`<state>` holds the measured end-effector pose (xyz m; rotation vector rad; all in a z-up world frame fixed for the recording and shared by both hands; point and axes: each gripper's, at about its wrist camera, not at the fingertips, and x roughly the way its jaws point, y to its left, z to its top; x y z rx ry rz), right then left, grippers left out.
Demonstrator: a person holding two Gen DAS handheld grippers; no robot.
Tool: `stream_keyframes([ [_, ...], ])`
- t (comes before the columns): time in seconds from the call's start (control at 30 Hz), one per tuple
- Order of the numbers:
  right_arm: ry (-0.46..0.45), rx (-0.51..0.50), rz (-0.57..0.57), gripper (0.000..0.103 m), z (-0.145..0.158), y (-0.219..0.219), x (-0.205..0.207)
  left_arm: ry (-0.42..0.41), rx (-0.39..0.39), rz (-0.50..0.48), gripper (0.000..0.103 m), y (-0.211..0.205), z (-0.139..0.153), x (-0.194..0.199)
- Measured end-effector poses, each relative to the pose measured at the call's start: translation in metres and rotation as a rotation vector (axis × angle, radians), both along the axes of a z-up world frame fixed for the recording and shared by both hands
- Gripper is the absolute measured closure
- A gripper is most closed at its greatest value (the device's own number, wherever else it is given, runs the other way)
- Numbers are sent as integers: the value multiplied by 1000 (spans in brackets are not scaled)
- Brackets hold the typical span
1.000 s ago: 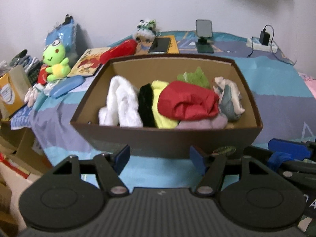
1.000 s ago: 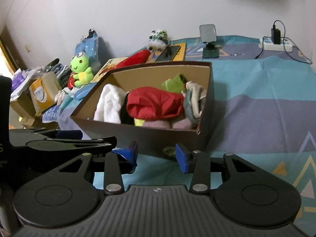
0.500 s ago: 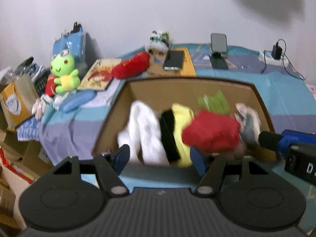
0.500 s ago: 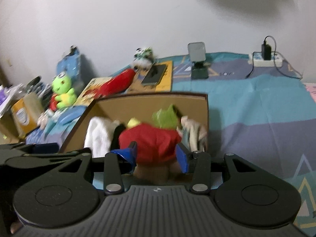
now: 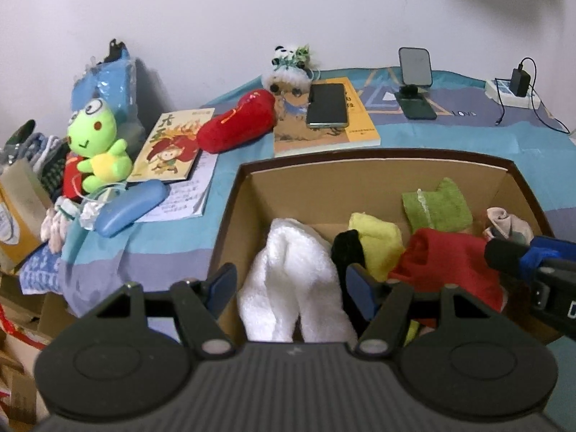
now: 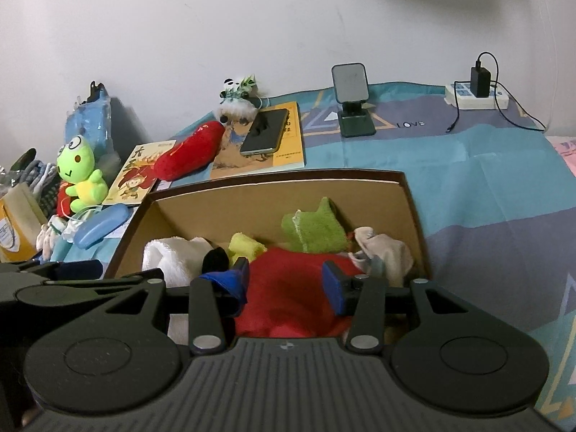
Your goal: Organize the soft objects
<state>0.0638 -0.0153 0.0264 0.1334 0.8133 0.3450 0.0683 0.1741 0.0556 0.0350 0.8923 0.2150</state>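
Right gripper (image 6: 285,285) hung unclenched over red cloth (image 6: 288,298) in the box (image 6: 273,194), jaws just widening, nothing clamped. Left gripper (image 5: 289,284) also wide, empty, above white towel (image 5: 291,270). Risk: a grab could snag neighbouring cloths, since they're packed tight. Beyond: frog plush (image 5: 97,144), phone (image 5: 327,105), out of the way.

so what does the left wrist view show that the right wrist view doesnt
Only the left wrist view: the left gripper head-on, open and empty over the white towel, with the right gripper poking in at the right edge.

Only the right wrist view: the right gripper head-on, its fingers just opened wider over the red cloth without pressing it, and a pink patch past the bedspread at far right.

Both: the cardboard box of cloths, frog plush, phone on a book, and power strip.
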Motion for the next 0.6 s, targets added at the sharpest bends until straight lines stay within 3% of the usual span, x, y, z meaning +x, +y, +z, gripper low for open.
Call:
stream_keyframes([
  [0.37,-17,-77,-35,74,-2,33,14,-6,-27,-17,35,22,-8,14],
  [0.6,20,-108,-49,74,-11,37,21,19,-59,-22,35,23,-19,18],
])
